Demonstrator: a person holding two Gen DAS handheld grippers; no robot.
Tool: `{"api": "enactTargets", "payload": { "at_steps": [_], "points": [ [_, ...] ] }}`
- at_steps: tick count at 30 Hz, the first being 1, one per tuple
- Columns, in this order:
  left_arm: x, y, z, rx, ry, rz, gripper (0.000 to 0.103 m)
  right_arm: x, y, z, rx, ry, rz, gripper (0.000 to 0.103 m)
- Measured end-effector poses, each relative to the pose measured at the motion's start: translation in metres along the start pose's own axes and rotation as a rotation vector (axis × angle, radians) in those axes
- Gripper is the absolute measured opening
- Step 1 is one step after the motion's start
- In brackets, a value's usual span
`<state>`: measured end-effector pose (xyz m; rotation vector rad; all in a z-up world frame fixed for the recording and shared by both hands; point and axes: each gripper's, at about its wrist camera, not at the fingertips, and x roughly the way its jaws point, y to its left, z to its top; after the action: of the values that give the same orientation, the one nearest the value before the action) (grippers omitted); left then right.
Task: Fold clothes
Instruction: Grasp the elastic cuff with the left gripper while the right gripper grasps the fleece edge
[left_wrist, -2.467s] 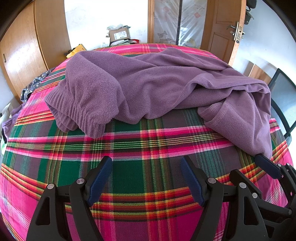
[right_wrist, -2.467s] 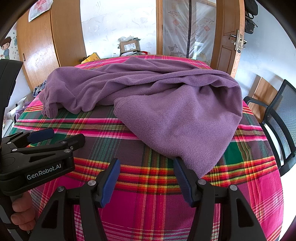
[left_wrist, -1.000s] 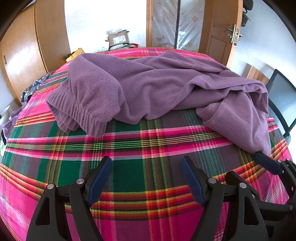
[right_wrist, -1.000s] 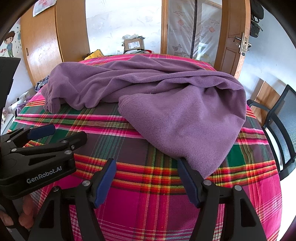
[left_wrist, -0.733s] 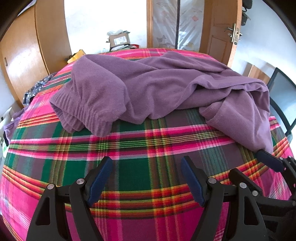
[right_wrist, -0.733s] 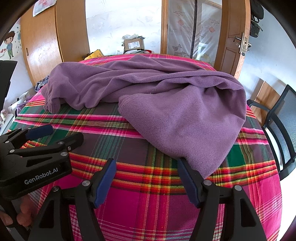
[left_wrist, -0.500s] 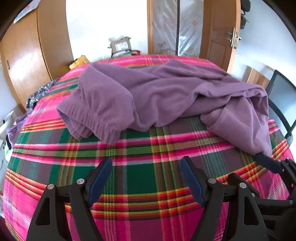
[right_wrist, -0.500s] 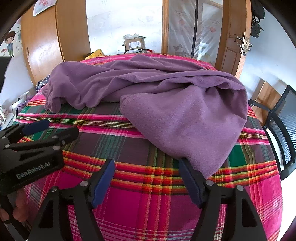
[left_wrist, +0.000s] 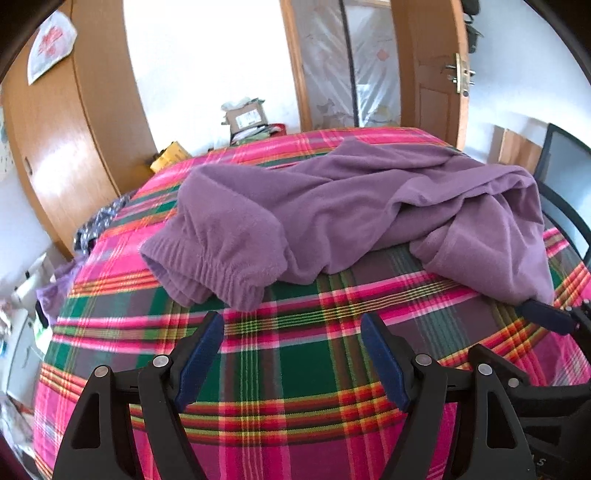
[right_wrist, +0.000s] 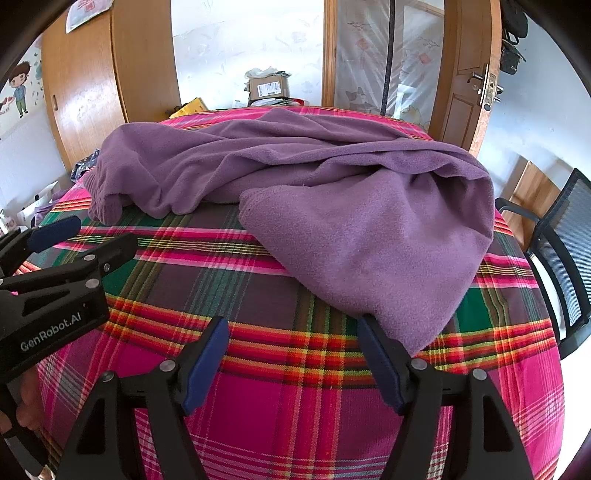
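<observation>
Purple fleece garment (left_wrist: 354, 206) lies crumpled across the far half of a bed covered by a pink, green and red plaid bedspread (left_wrist: 295, 369). In the left wrist view its ribbed elastic cuff (left_wrist: 207, 273) bunches at about 11 o'clock from the left gripper (left_wrist: 291, 354), whose jaws stand apart over bare plaid, not touching the cloth. In the right wrist view a broad flap of the garment (right_wrist: 376, 251) spreads toward 1 o'clock, and its lowest corner hangs just beside the right-hand blue pad of the right gripper (right_wrist: 295, 358); those jaws are also apart, with nothing between them. Whether the pad touches the fleece I cannot tell.

Nothing stands between either gripper and the garment; the near plaid is open. The left gripper's black body shows at 9 o'clock in the right wrist view, close alongside, with a bit of a hand (right_wrist: 26, 398) below it.

Around the bed: a wooden wardrobe (right_wrist: 85, 85) at 10 o'clock, a cardboard box (right_wrist: 267, 86) and a yellow item (right_wrist: 192, 105) past the far edge at 12 o'clock, a wooden door (right_wrist: 469, 85) at 1 o'clock, and a black mesh chair (right_wrist: 565, 236) hard against the bed's right edge at 3 o'clock. Patterned fabric (left_wrist: 103, 221) lies off the left edge.
</observation>
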<state>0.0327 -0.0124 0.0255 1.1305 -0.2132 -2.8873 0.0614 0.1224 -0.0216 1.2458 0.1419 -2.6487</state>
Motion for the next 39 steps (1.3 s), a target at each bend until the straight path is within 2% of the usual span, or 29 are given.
{"api": "enactTargets", "payload": {
  "at_steps": [13, 18, 20, 23, 28, 29, 31, 32, 37, 39],
  "points": [
    [-0.002, -0.008, 0.003, 0.078, -0.029, 0.032, 0.078, 0.002, 0.001, 0.001, -0.002, -0.001, 0.004, 0.073],
    [-0.001, -0.002, 0.004, 0.078, -0.034, 0.051, 0.078, 0.0, -0.003, -0.001, -0.003, -0.007, 0.04, 0.072],
    [-0.002, 0.003, 0.004, 0.073, -0.044, 0.064, 0.078, -0.003, -0.005, -0.003, -0.01, -0.014, 0.081, 0.071],
    [-0.003, 0.009, 0.005, 0.085, -0.062, 0.111, 0.078, -0.006, -0.007, -0.006, -0.049, -0.019, 0.11, 0.061],
    [-0.005, 0.021, 0.007, 0.094, -0.084, 0.161, 0.078, -0.011, -0.005, -0.003, -0.111, -0.024, 0.173, 0.027],
    [-0.005, 0.022, 0.008, 0.098, -0.087, 0.17, 0.078, -0.013, -0.003, -0.002, -0.133, -0.031, 0.193, 0.024],
    [-0.005, 0.024, 0.009, 0.121, -0.096, 0.188, 0.078, -0.019, 0.003, 0.0, -0.185, -0.058, 0.23, 0.022],
    [-0.004, 0.024, 0.009, 0.131, -0.096, 0.196, 0.078, -0.021, 0.006, 0.003, -0.215, -0.084, 0.222, 0.022],
    [0.004, 0.02, 0.014, 0.19, -0.098, 0.205, 0.078, -0.027, 0.014, 0.027, -0.341, -0.201, 0.147, 0.022],
    [0.007, 0.017, 0.014, 0.223, -0.104, 0.213, 0.078, -0.02, 0.013, 0.039, -0.374, -0.215, 0.099, 0.022]
  ]
}}
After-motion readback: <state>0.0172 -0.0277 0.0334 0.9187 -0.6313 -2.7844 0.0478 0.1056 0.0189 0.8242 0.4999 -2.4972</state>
